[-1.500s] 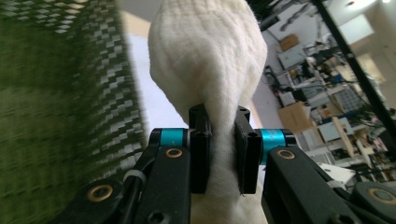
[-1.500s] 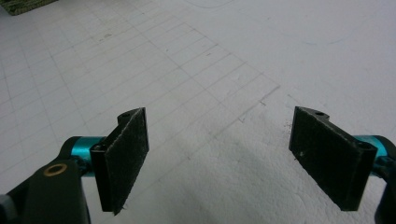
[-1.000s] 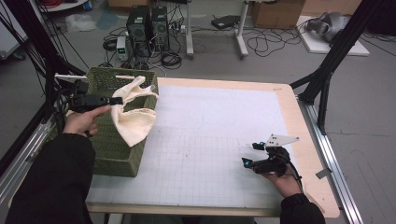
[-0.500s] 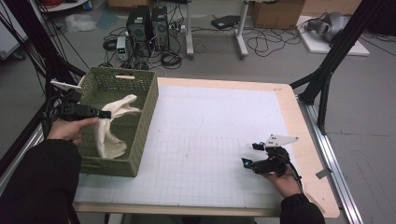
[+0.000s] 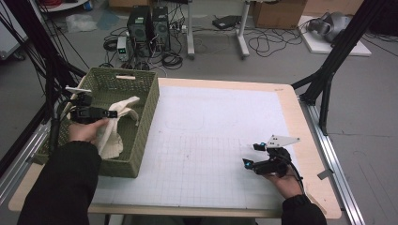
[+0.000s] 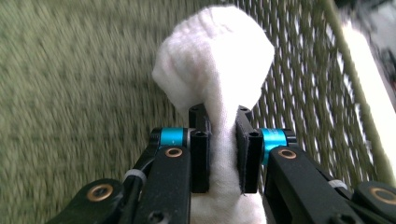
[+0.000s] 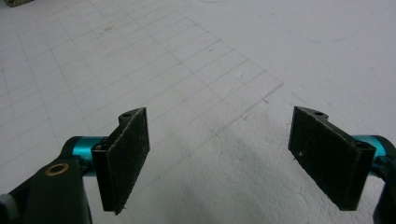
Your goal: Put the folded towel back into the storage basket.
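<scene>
A: Where's the cloth?

B: The white cloth point(image 5: 115, 129) hangs inside the green woven basket point(image 5: 141, 140), at about nine o'clock on the table point(image 5: 300, 197) in the high view. The left gripper point(image 5: 111, 113) has it: in the left gripper view the jaws are clamped tight on a bunched fold of the cloth point(image 6: 219, 88), which puffs up past the pads toward twelve o'clock, with the basket's mesh wall point(image 6: 299, 84) just behind it at about two o'clock.

A: Is the cloth lying on the basket floor?

B: Its lower part sags down by the wall nearest the person, at about six o'clock inside the basket. Whether it touches the floor I cannot tell. The upper end is pinched in the gripper, over the middle of the basket.

A: And the other hand?

B: The right gripper point(image 5: 248, 155) sits at about four o'clock on the white gridded mat point(image 5: 211, 140), well apart from the basket. In the right gripper view its jaws stand wide apart, nothing between the pads point(image 7: 126, 154), with bare mat point(image 7: 219, 93) beyond them.
</scene>
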`<act>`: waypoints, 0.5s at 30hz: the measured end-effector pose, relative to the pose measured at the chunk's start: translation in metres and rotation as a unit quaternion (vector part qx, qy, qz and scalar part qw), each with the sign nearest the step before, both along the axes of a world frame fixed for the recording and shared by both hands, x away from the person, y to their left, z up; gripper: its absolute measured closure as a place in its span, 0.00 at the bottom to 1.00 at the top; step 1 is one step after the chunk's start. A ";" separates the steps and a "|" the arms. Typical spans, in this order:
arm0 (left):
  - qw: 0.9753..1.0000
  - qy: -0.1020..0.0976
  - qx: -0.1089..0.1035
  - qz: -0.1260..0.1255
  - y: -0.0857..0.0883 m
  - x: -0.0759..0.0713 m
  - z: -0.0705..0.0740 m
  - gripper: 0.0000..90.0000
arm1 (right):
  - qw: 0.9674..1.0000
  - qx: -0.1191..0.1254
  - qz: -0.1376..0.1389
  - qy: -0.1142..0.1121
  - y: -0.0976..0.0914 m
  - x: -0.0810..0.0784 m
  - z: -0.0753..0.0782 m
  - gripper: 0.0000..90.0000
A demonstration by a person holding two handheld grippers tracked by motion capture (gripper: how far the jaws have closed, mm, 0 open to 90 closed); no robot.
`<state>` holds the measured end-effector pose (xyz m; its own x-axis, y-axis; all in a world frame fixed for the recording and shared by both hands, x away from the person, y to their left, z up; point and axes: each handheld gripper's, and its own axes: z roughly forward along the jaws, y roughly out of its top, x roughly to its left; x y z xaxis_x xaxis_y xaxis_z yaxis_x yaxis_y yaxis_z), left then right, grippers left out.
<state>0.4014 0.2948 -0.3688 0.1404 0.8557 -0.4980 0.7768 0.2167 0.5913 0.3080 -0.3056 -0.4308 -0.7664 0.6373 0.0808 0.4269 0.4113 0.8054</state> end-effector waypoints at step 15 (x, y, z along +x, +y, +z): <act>0.997 0.015 0.076 0.019 -0.007 0.002 -0.012 0.88 | 1.000 -0.002 0.003 0.000 0.003 0.001 -0.001 0.22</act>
<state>0.4037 0.2875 -0.3812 0.0932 0.9264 -0.3648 0.7871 0.1558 0.5969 0.3088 -0.3028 -0.4315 -0.7707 0.6323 0.0793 0.4247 0.4168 0.8037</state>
